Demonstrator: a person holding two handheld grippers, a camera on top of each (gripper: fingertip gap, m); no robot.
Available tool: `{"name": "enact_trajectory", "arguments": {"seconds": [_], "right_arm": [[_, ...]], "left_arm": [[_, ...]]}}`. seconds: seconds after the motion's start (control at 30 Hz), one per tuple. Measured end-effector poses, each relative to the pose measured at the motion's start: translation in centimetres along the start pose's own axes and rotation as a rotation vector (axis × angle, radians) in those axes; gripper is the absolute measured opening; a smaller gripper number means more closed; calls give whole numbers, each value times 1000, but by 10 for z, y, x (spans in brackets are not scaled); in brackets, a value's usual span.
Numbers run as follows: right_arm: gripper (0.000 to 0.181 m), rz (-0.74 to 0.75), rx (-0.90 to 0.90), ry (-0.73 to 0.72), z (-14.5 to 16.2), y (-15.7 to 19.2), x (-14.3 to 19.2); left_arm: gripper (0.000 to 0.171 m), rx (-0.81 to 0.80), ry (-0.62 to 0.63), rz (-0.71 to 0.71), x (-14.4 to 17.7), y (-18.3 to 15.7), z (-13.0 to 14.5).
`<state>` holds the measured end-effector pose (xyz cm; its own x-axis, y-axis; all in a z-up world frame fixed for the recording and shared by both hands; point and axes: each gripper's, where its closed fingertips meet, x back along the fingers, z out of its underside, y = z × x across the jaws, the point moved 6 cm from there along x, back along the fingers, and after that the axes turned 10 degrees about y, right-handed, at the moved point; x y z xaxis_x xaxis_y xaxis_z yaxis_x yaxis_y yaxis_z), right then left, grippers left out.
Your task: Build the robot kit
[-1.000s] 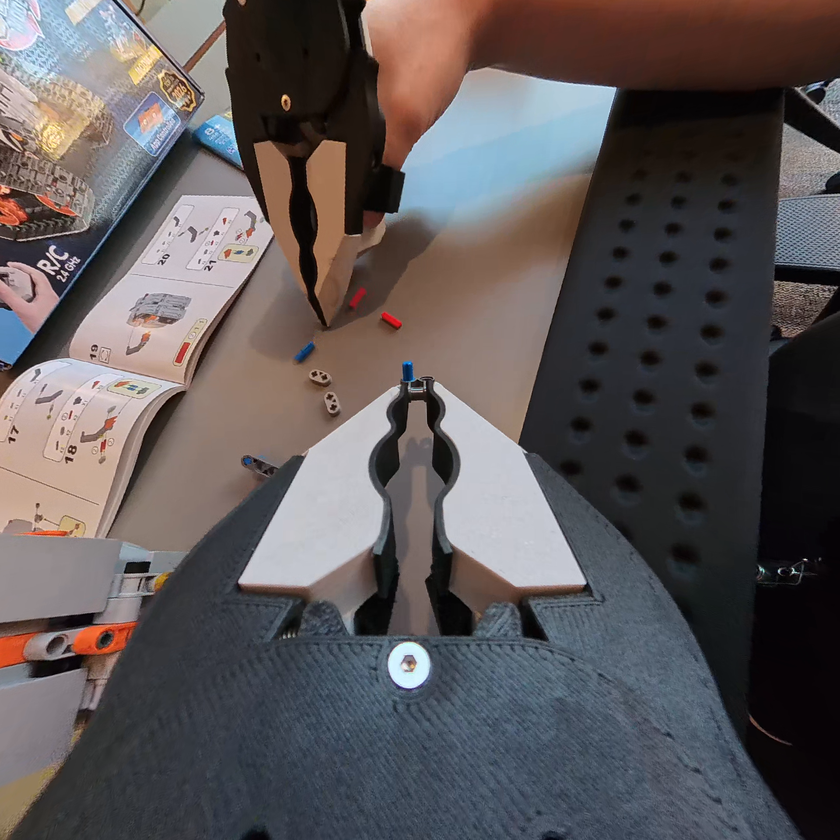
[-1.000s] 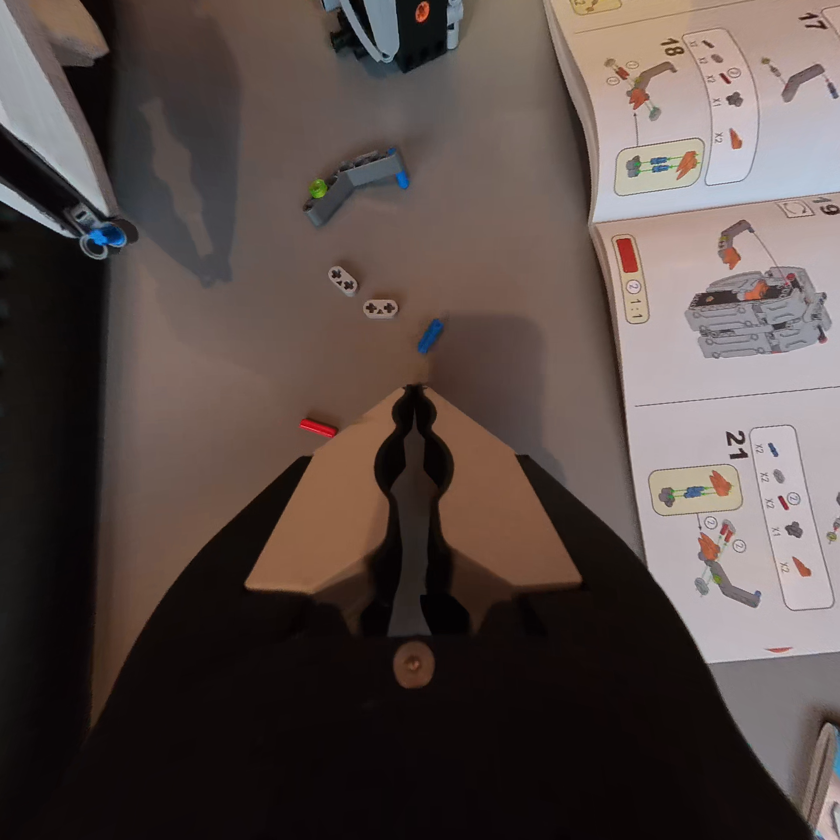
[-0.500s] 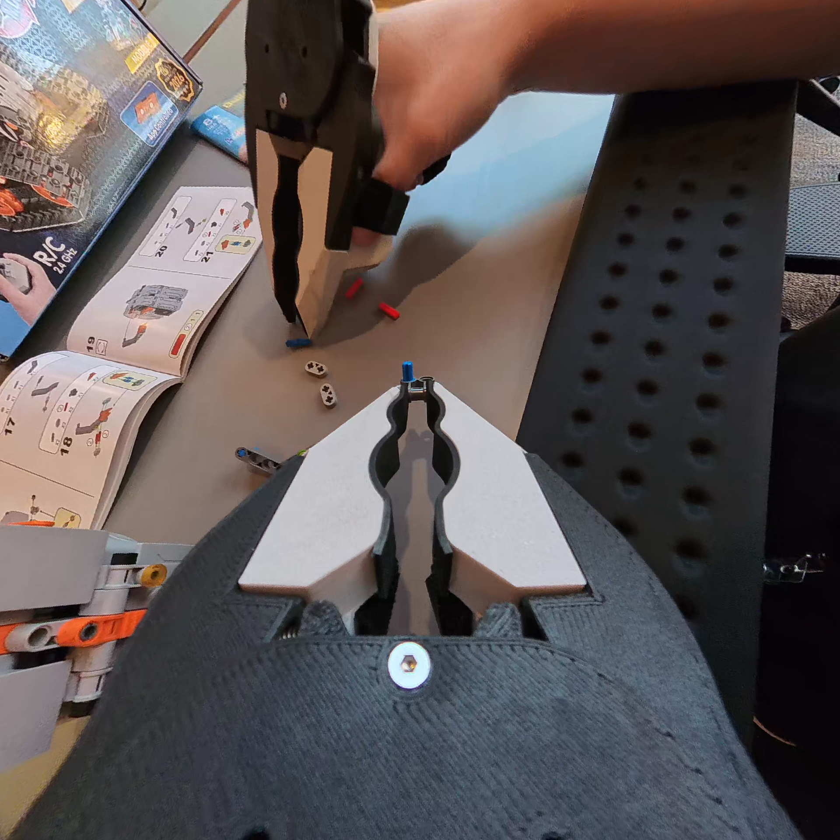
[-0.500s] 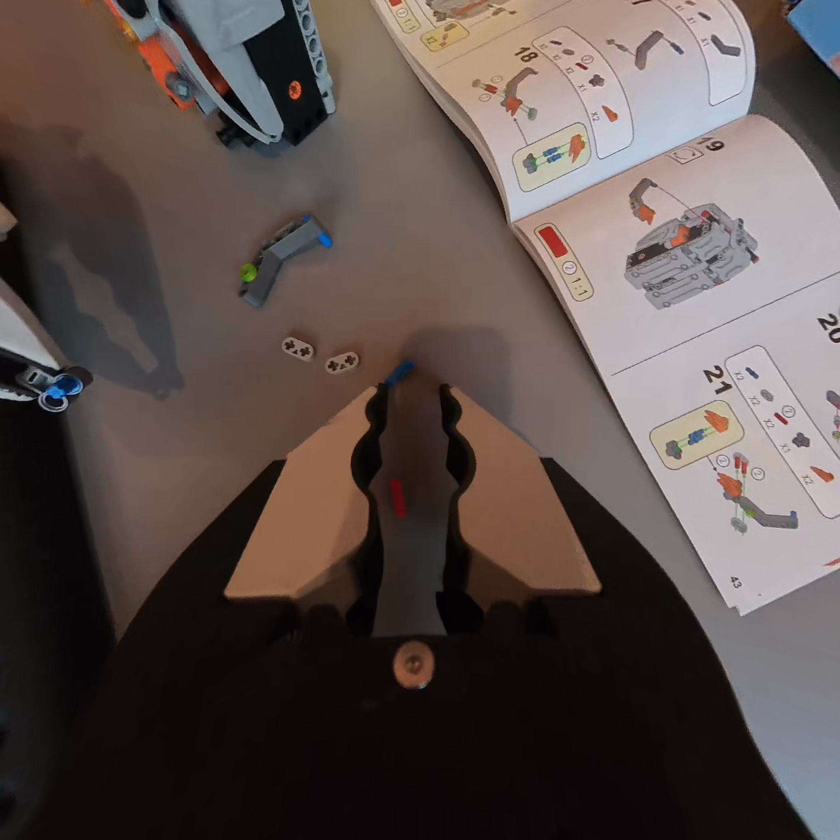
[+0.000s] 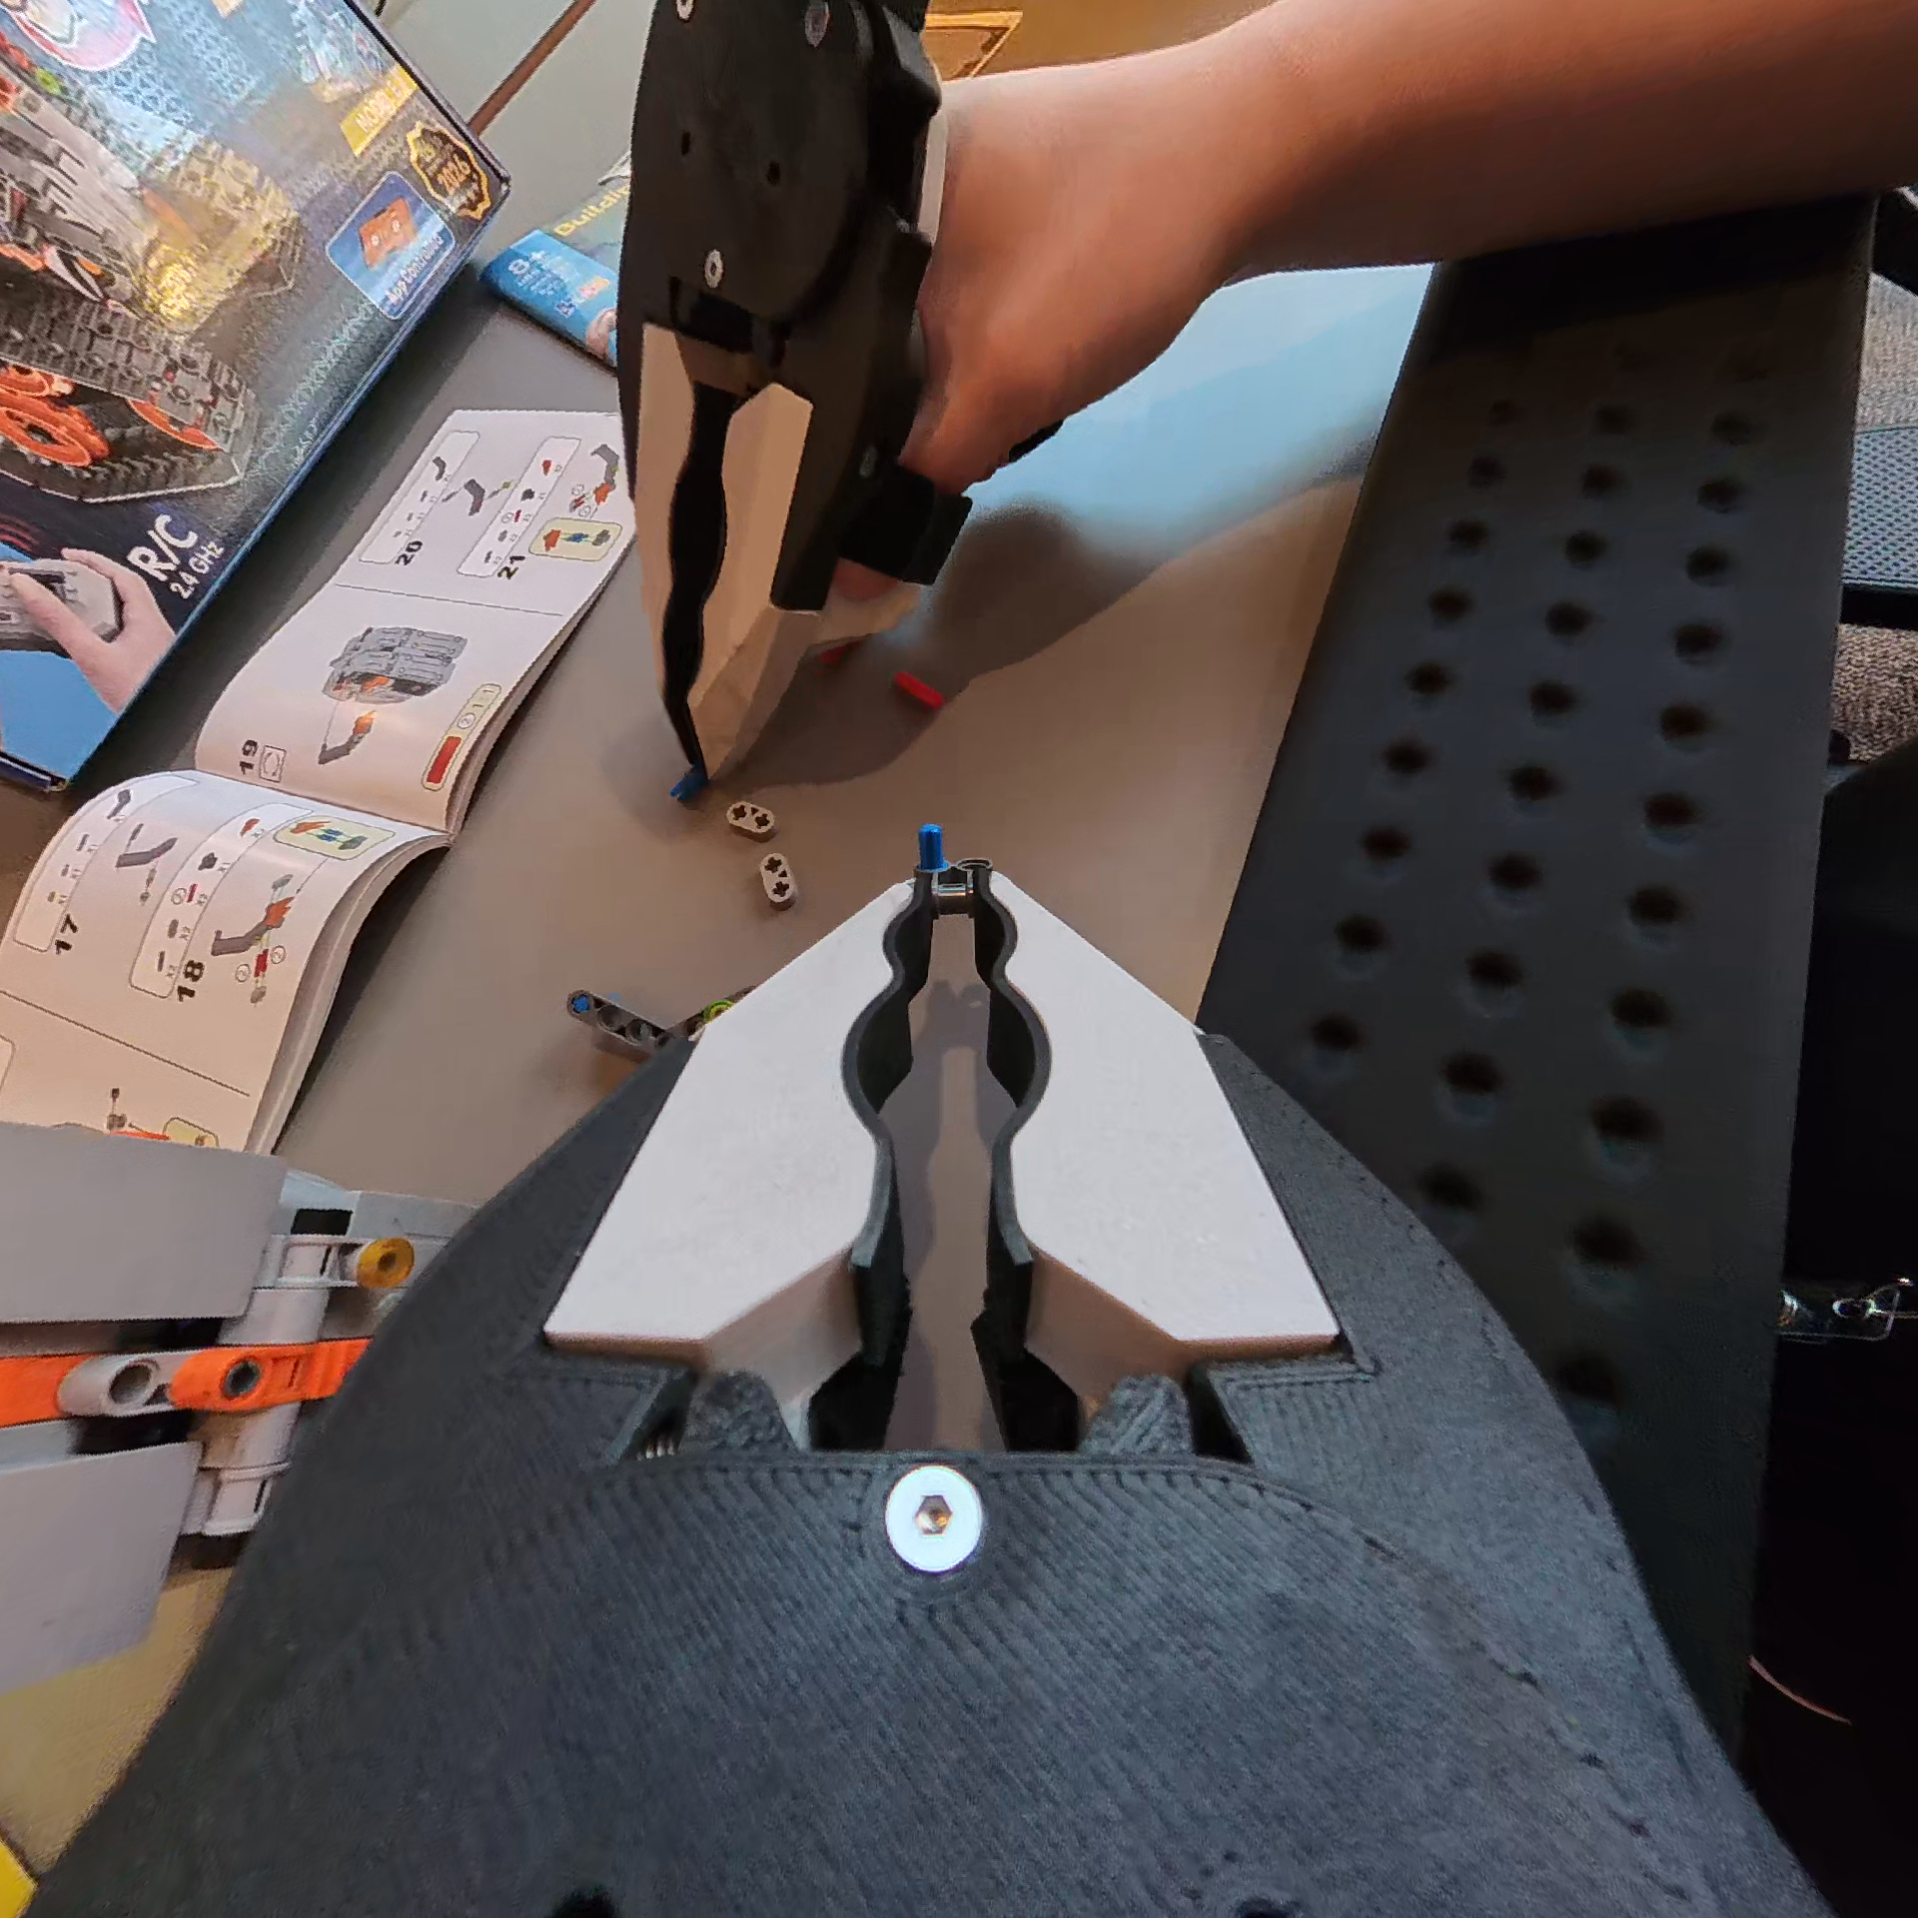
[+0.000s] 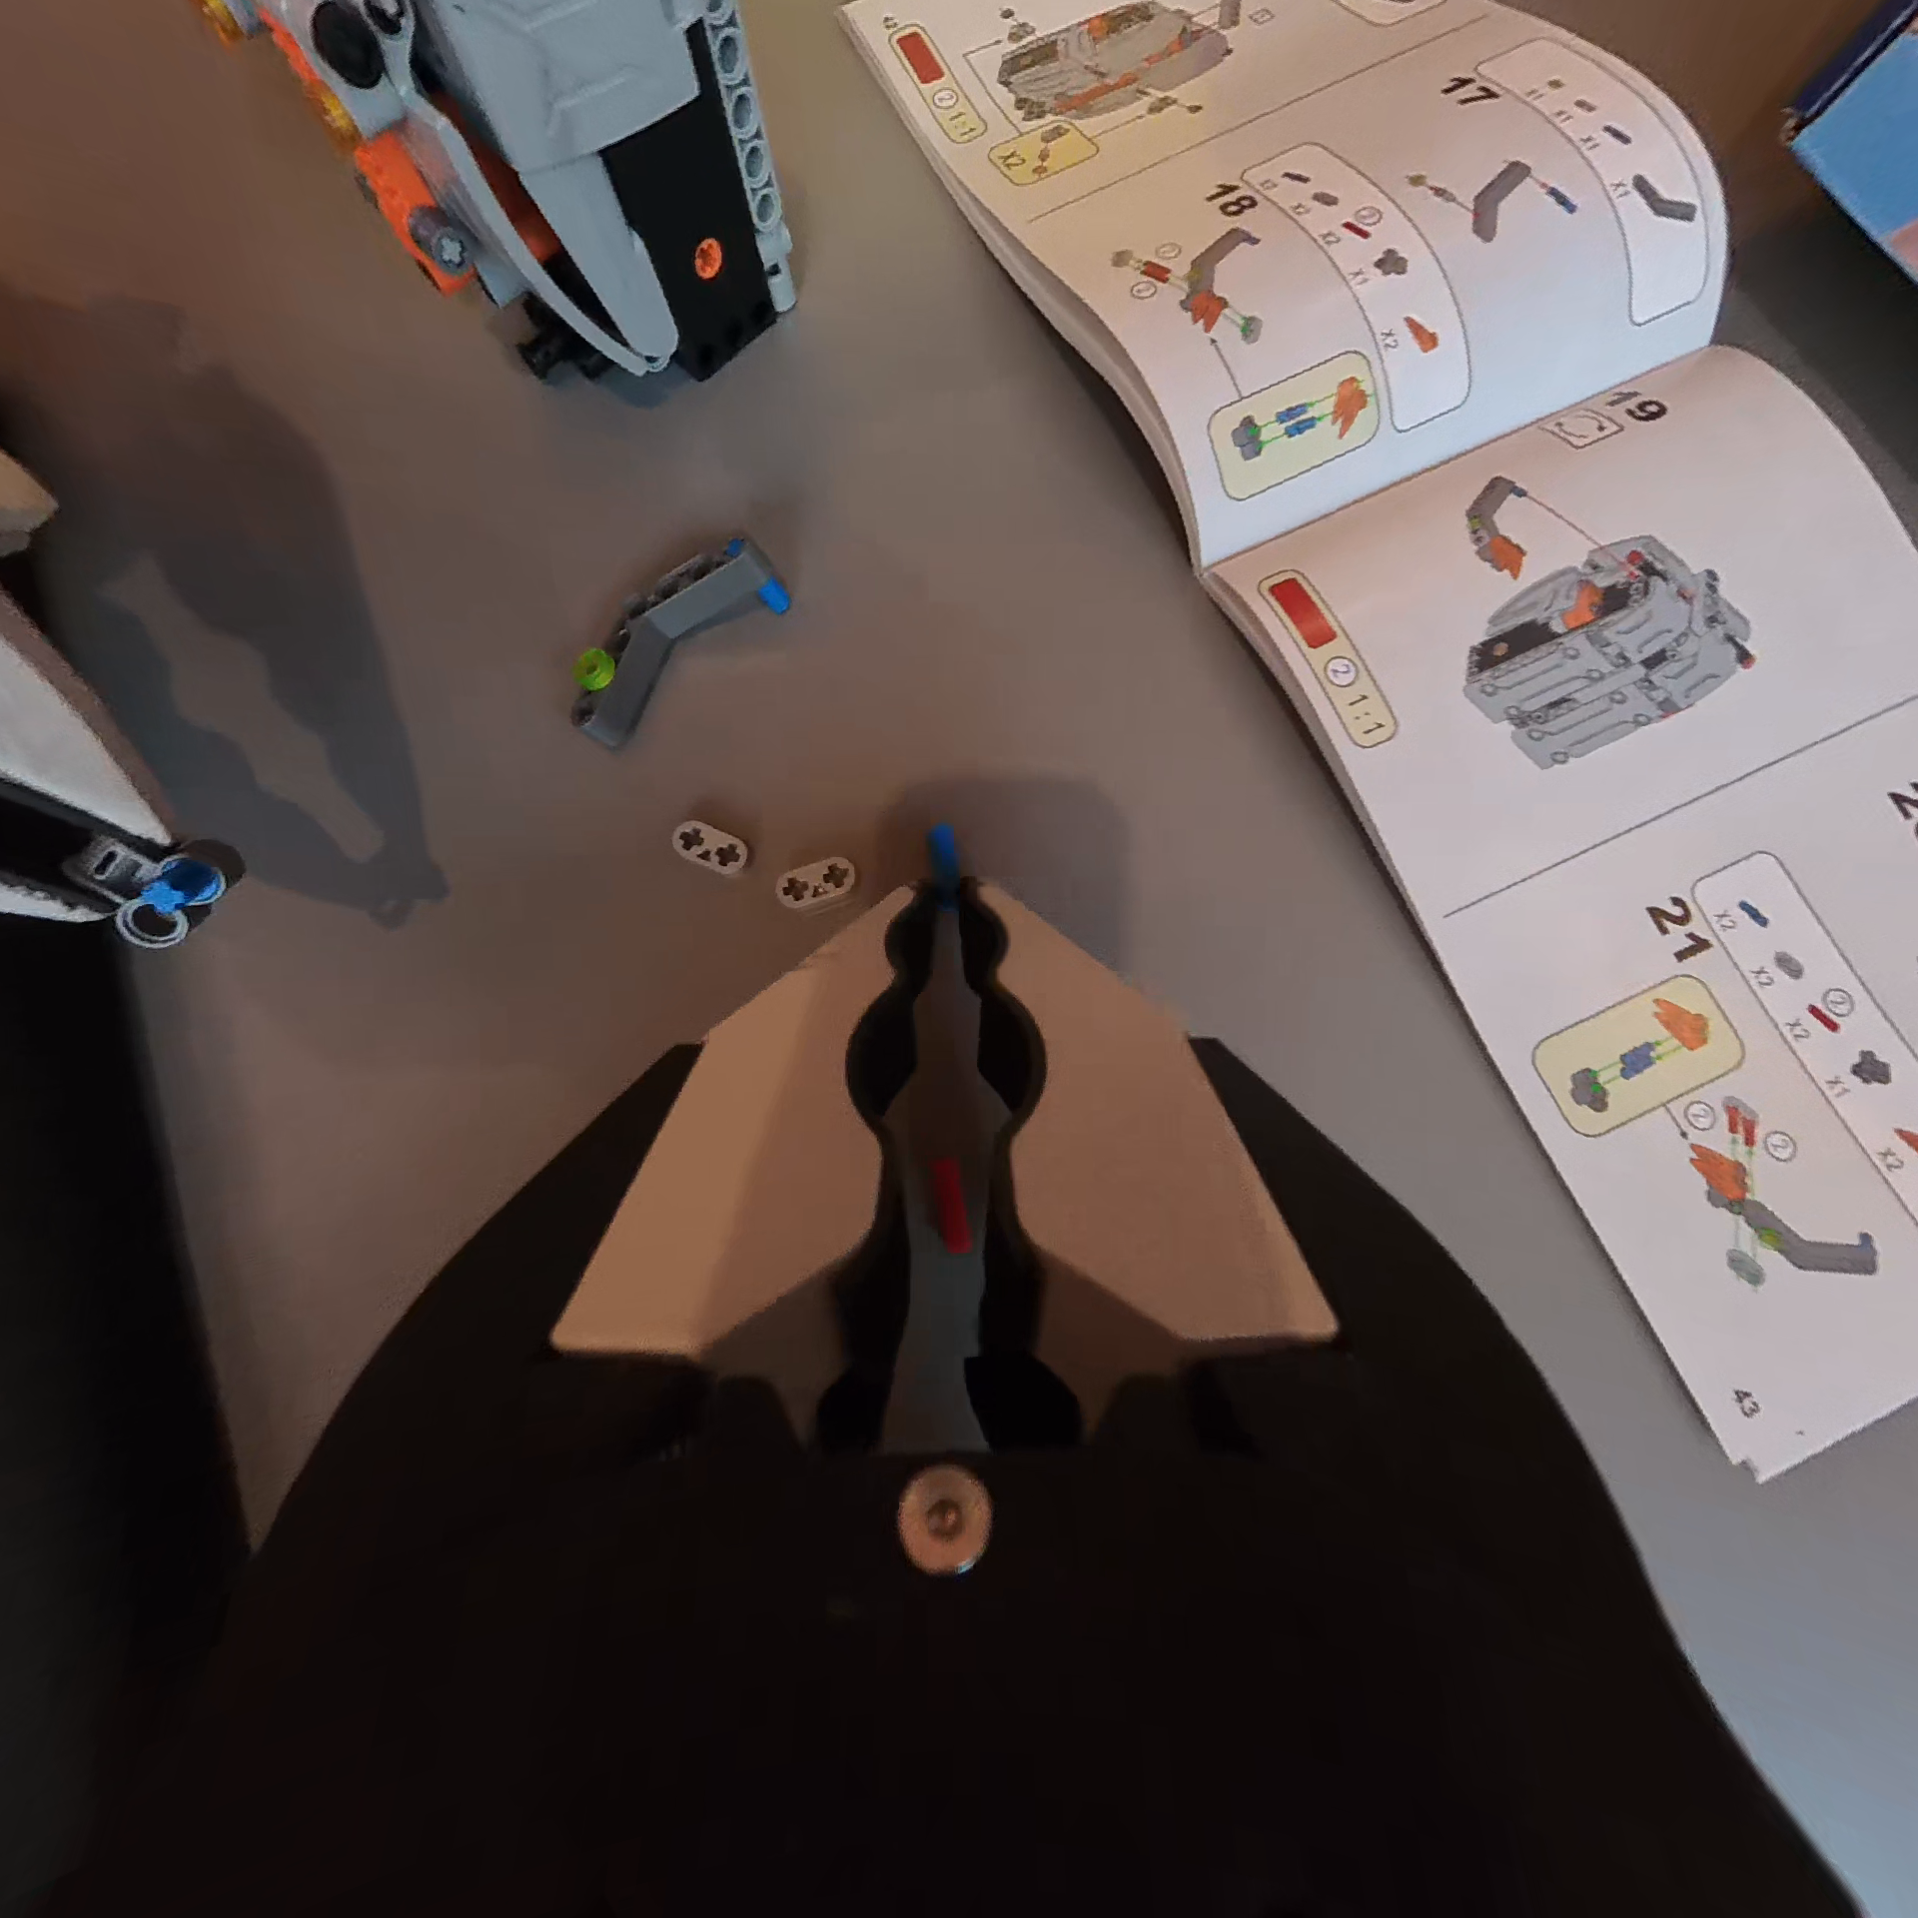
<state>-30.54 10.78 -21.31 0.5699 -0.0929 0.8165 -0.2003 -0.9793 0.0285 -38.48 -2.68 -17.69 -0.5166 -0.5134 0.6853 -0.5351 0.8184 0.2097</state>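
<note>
My left gripper is shut on a small grey connector piece with a blue pin standing up from it, held above the grey table. It also shows at the left edge of the right wrist view. My right gripper is shut on a small blue pin at its tips, down at the table. In the left wrist view the right gripper points down with the blue pin at its tip. Two beige two-hole connectors lie just left of it.
An open instruction booklet lies to the right. A bent grey beam with green and blue pins lies on the table. A part-built grey, black and orange model stands beyond. Red pins lie near a black perforated chair back. A toy box stands at far left.
My right gripper opened, moved over to the blue pin and closed on it. The left gripper has held its grey piece still.
</note>
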Motion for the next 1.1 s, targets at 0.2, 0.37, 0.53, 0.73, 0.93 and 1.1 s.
{"name": "enact_trajectory", "arguments": {"seconds": [0.2,0.37,0.53,0.73,0.93,1.1], "right_arm": [[4,-43,62,21,5,-1,5],[4,-55,293,62,22,6,26],[4,-18,510,59,37,24,51],[4,-126,471,22,45,53,55],[4,-134,491,91,52,54,43],[5,-215,424,56,54,51,39]], "left_arm": [[6,2,1,0,-1,0,1],[6,5,-7,-4,-1,1,-1],[6,19,-2,11,-14,1,-10],[6,23,33,92,-35,-3,-14],[6,6,122,101,-47,-5,-9],[6,10,130,105,-49,-6,-6]]}}
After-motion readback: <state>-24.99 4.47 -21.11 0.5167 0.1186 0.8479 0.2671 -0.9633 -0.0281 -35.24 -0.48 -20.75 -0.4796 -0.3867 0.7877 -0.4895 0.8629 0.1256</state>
